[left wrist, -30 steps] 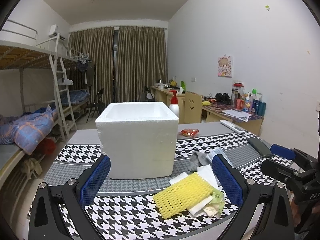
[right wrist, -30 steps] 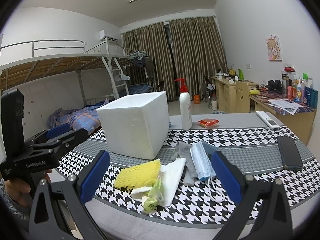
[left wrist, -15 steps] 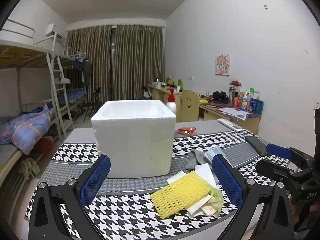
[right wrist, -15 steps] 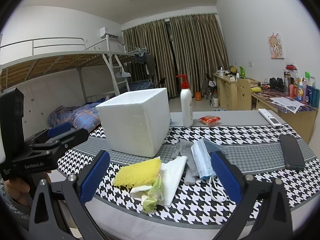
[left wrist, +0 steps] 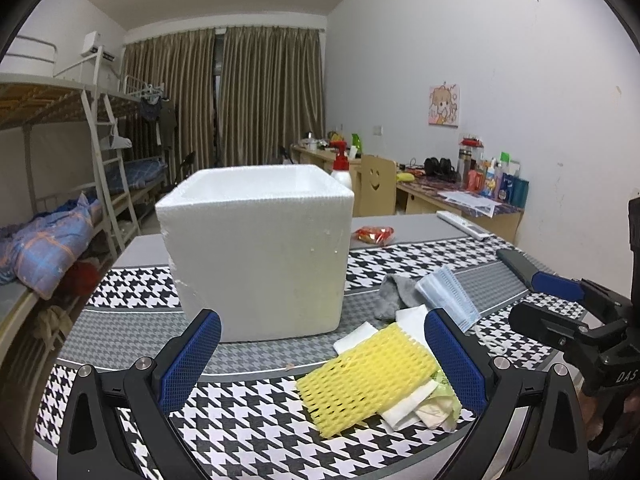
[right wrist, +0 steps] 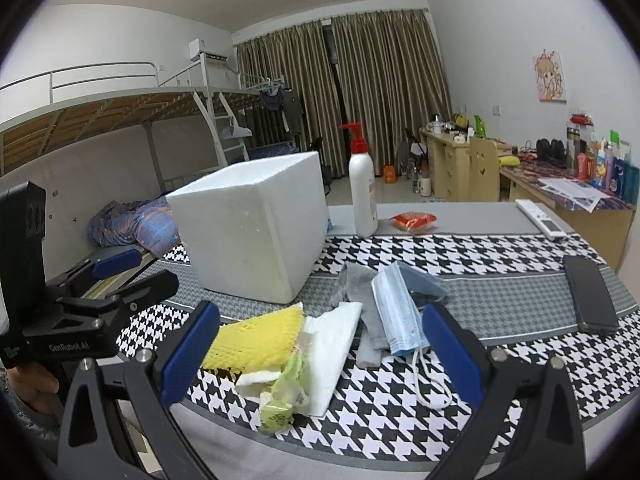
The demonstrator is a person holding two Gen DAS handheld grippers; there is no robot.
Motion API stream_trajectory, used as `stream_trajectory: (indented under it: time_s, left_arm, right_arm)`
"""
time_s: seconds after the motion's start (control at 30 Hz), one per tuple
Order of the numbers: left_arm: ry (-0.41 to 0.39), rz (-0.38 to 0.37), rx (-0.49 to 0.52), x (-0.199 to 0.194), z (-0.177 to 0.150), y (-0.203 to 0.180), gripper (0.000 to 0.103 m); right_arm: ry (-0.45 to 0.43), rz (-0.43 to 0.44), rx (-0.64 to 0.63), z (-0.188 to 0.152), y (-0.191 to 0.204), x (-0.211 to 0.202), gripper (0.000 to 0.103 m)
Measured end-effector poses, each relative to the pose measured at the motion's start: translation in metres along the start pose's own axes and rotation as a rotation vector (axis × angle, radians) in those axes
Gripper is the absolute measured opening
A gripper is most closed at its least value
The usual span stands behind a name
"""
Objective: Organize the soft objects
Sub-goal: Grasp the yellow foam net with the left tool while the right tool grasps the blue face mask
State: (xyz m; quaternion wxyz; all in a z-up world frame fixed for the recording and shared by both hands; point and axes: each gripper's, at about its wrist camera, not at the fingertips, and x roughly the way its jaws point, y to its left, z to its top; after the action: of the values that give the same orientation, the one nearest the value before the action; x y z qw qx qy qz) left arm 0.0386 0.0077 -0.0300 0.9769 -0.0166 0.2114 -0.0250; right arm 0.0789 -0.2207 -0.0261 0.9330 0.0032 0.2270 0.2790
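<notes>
A white foam box stands open-topped on the houndstooth table. To its right lies a pile of soft things: a yellow foam net, white tissue, a grey sock, a blue face mask and a crumpled green bag. My left gripper hovers open just in front of the box and net. My right gripper hangs open over the pile. Neither holds anything.
A pump bottle and a red snack packet stand behind the box. A remote and a black phone lie at the right. The table's front edge is near. Bunk beds stand left, desks right.
Both views shifted a little: the box and pile sit slightly higher and further left in the frames. Both grippers stayed open, and nothing on the table moved.
</notes>
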Motion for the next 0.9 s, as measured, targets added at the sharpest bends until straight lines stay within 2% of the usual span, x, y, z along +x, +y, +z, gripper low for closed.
stream_trajectory:
  time_s: [0.23, 0.37, 0.7, 0.9]
  left_arm:
    - [0.07, -0.05, 0.015, 0.018, -0.008, -0.008, 0.102]
    - [0.104, -0.054, 0.034, 0.029, -0.013, -0.014, 0.102]
    - [0.199, -0.09, 0.045, 0.053, -0.025, -0.017, 0.102]
    - [0.258, -0.116, 0.048, 0.07, -0.031, -0.016, 0.094]
  right_arm:
    - [0.037, -0.046, 0.011, -0.002, -0.01, 0.013, 0.102]
    - [0.048, -0.063, 0.011, -0.003, -0.015, 0.019, 0.102]
    - [0.096, -0.063, 0.038, -0.005, -0.025, 0.035, 0.102]
    - [0.123, -0.061, 0.056, -0.006, -0.031, 0.044, 0.102]
